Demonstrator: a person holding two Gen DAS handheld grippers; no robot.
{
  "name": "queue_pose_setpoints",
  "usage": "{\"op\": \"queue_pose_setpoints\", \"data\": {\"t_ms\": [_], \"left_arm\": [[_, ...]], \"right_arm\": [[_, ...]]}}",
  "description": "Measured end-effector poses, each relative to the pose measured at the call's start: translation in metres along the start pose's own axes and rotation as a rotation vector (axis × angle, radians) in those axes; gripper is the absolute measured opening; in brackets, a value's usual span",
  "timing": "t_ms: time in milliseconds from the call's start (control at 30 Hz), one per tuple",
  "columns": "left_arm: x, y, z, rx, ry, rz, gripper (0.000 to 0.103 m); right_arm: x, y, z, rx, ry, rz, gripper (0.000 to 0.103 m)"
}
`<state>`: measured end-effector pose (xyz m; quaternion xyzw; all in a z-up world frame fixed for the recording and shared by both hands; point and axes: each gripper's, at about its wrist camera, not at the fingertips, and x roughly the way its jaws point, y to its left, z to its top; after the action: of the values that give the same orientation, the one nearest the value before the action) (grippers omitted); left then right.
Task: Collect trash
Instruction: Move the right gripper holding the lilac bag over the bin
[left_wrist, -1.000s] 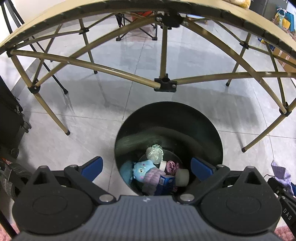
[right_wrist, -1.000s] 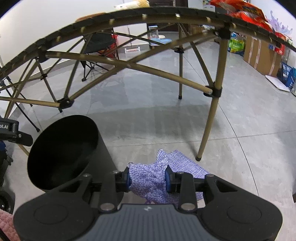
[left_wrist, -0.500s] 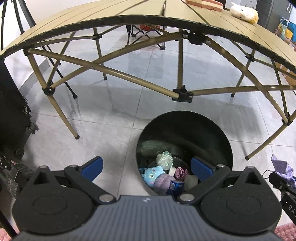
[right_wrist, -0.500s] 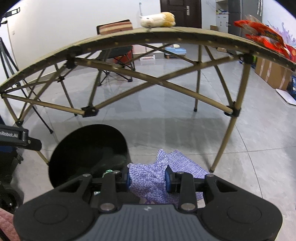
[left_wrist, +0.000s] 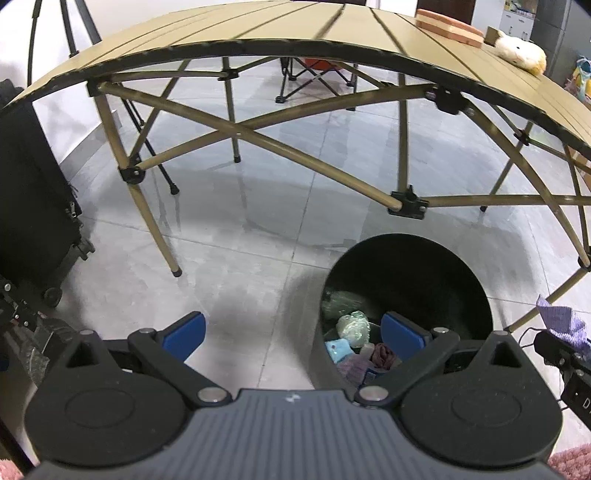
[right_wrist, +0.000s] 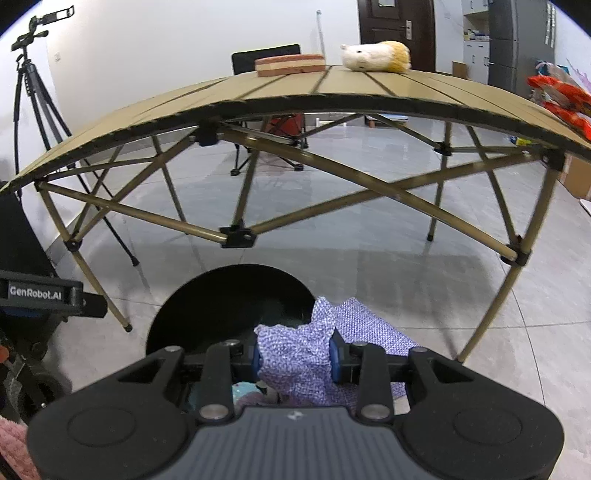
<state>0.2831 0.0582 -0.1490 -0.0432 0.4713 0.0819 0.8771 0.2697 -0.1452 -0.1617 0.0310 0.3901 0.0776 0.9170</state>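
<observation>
Seen from above the black trash bin (right_wrist: 229, 291) on the grey tiled floor: right gripper (right_wrist: 294, 356) clamped narrow on a purple woven cloth (right_wrist: 295, 354), blue pads pressing both sides of the bunched fabric, loose end trailing past the bin's right rim toward the floor. Now poised over the bin's near right edge, where a second ago the same cloth hung to the right of the bin, clear of its mouth. Grip unchanged across that second, the cloth pinched in the same folds.

Left gripper (left_wrist: 293, 334) spread wide and empty, one blue pad over bare tile left of the bin (left_wrist: 406, 258), the other over the bin's opening. A second ago centred over the mouth; since shifted left, so that the bin now sits off to the right of its view. At the far right edge of that view, a corner of the cloth (left_wrist: 563, 323) and the dark body of the other tool.

Down inside the bin: a crumpled pale green wrapper (left_wrist: 352, 325), a light blue plush piece (left_wrist: 338, 349) and a dark reddish scrap (left_wrist: 382, 352), packed together at the bottom.

Behind the bin: tan folding table (right_wrist: 295, 96), far more of its slatted top visible than a second ago, bearing a white and yellow plush toy (right_wrist: 375, 57) and a layered pinkish block (right_wrist: 290, 65). At the table's right end, red snack packets (right_wrist: 561, 99). Left of the table, a black tripod (right_wrist: 27, 92).
</observation>
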Motion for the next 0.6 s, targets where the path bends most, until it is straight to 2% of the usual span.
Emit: {"op": "queue_pose_setpoints", "data": {"t_ms": [600], "left_arm": [[0.010,0.045,-0.004,-0.072,0.026,0.048,0.103]], "right_arm": [[0.037,0.054,0.021,-0.036,0.056,0.077,0.031]]}}
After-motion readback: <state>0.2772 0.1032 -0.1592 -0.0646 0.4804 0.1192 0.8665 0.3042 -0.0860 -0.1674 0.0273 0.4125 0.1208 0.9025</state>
